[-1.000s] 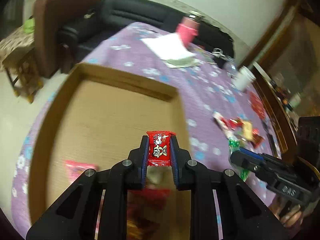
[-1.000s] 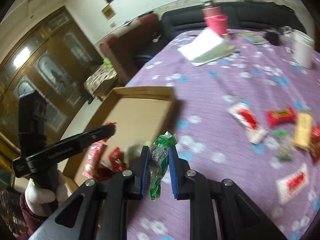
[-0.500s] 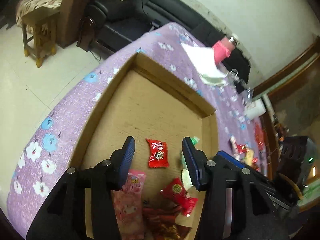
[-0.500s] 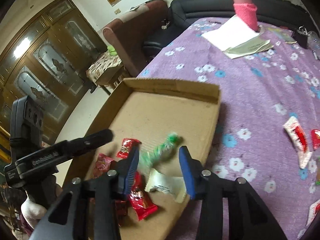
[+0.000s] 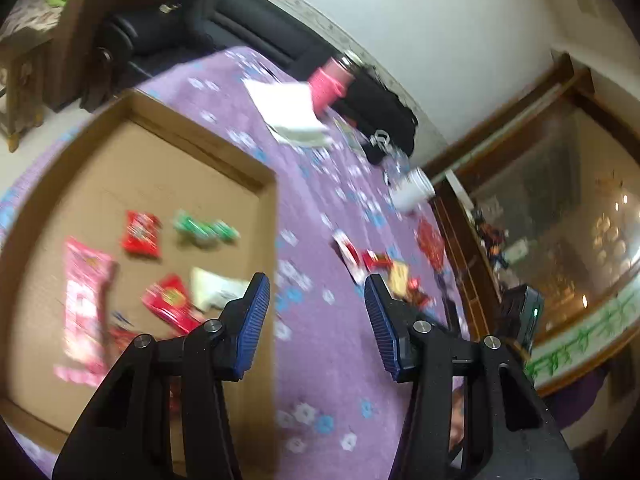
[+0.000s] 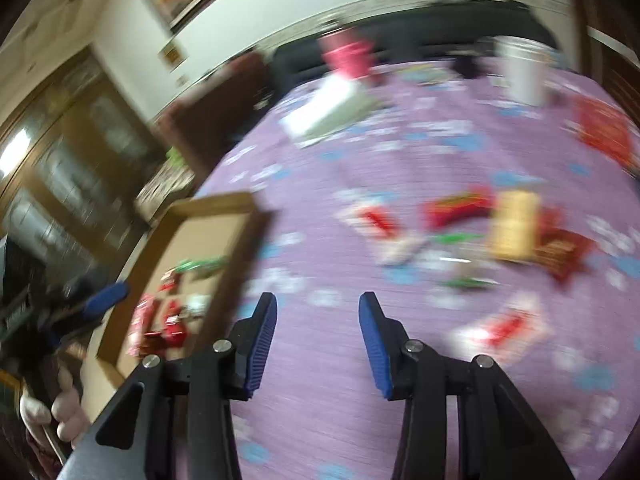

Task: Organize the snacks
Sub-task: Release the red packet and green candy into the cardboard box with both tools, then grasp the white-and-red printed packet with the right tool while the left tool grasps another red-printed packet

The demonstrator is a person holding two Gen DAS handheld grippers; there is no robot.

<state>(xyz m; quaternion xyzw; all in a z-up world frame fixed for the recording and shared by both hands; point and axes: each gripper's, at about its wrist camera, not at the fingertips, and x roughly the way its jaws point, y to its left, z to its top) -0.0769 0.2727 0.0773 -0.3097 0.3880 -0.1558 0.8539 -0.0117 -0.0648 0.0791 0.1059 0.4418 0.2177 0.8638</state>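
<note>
Blue-padded, the left gripper (image 5: 316,300) hung spread and empty over the right wall of the shallow cardboard tray (image 5: 264,178), where several wrapped snacks (image 5: 141,234) lay. The right gripper (image 6: 318,320), likewise splayed and holding nothing, pointed across bare purple flowered tablecloth (image 6: 320,380) toward the loose snack pile (image 6: 512,224).

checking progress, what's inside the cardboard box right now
The cardboard box holds a red packet, green candy, pink pack and white packet. The left gripper covers its near corner.
</note>
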